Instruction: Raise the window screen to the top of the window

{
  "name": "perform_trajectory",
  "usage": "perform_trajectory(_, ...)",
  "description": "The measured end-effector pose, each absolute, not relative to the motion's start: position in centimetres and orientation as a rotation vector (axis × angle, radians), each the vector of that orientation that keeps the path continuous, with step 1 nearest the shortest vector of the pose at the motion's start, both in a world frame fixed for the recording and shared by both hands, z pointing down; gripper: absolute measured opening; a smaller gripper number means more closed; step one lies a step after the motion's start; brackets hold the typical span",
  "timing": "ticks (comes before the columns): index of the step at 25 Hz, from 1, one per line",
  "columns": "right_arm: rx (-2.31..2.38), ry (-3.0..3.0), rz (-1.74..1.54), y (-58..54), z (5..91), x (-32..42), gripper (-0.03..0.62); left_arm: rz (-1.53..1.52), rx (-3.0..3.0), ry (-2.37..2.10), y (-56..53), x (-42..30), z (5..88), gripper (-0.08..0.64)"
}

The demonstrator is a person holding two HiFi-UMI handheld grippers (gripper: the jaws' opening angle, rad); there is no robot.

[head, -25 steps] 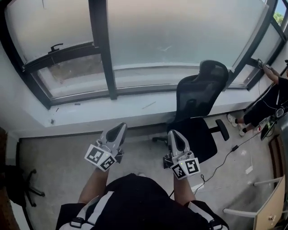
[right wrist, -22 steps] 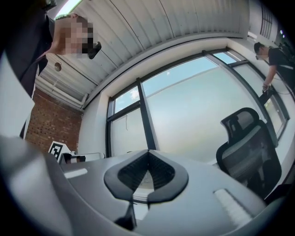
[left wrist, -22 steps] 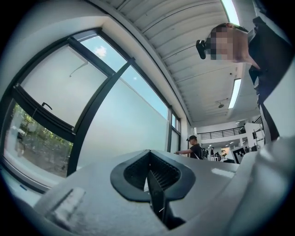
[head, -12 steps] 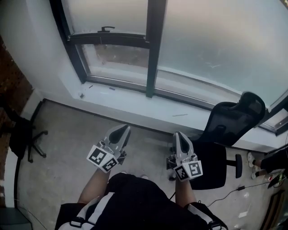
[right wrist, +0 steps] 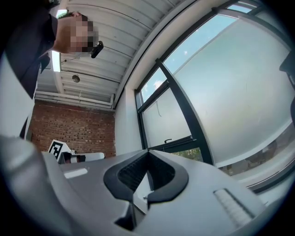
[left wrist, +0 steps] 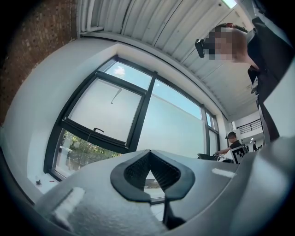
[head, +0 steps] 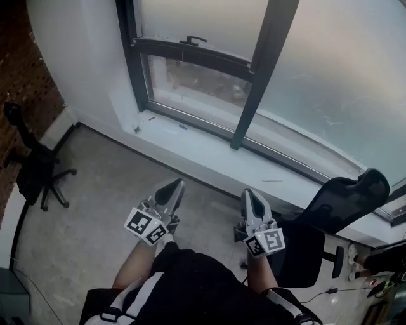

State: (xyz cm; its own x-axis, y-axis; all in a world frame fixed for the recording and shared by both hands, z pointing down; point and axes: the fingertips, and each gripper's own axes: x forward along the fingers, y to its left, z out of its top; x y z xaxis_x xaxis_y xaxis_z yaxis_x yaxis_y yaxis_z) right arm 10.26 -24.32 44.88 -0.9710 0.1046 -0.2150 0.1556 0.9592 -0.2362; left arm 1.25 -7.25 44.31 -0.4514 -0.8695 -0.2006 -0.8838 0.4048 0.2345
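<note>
The left gripper [head: 171, 188] and the right gripper [head: 248, 195] were held fully closed and empty, presumably because the window screen [head: 190, 19] lay well ahead of and above the fingertips. Its bottom bar [head: 196, 54] sat low in the window frame [head: 254, 89], with its handle [head: 192, 40] barely made out. The frame's top was cut off in the head view.

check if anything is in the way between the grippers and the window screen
Nothing visible does. Only bare floor and the low sill lie between the left gripper, the right gripper and the bottom bar of the screen. The chair stands off to the right, clear of that path.
</note>
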Motion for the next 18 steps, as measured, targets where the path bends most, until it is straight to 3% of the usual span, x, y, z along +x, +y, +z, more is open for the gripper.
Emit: perform_trajectory(18, 0.266, 2.905, -0.361, -12.9, 44.4, -10.4, 0.005, 0.456, -1.535, 2.589, 4.4, -17.8, 43.6, 0.003)
